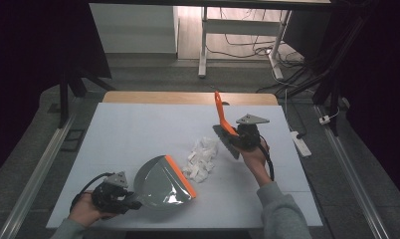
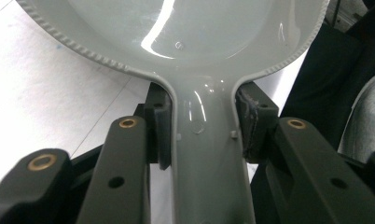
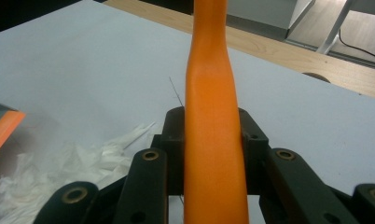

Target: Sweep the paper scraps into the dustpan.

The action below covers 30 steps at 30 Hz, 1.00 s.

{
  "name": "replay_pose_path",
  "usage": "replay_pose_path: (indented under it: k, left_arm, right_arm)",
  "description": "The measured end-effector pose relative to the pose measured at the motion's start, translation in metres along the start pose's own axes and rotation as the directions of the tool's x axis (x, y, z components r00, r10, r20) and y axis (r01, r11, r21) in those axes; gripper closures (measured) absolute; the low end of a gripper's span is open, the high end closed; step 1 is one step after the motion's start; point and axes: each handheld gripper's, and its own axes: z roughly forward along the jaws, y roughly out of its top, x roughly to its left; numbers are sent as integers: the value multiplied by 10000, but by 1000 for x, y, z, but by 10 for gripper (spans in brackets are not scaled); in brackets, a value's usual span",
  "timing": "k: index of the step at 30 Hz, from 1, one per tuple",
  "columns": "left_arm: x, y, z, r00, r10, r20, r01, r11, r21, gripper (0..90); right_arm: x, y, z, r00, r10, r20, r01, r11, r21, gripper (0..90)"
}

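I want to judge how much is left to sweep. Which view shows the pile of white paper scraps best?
The high view: the whole pile of paper scraps lies on the table between the dustpan and the brush. The right gripper view catches just part of it at lower left.

- In the left gripper view, the dustpan [image 2: 195, 28] is cut off by the top edge; its orange lip lies out of frame.
- In the right gripper view, the brush handle [image 3: 213, 140] runs past the top and bottom edges, bristles unseen.
- The paper scraps [image 3: 59, 172] and the dustpan's orange lip [image 3: 3, 128] are cropped at the left edge.
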Motion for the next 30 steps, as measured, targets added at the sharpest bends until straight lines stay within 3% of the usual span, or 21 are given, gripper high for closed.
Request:
replay_pose_path:
  k: [10, 30]
  left_arm:
    - [3, -3, 3, 10000, 5, 83, -9, 9991, 435, 613]
    - [4, 1, 14, 9995, -280, 111, 274, 9984, 499, 613]
  right_arm:
    - [-5, 3, 25, 9999, 68, 124, -74, 9989, 467, 701]
    - [-5, 7, 52, 9995, -76, 319, 38, 9932, 1167, 701]
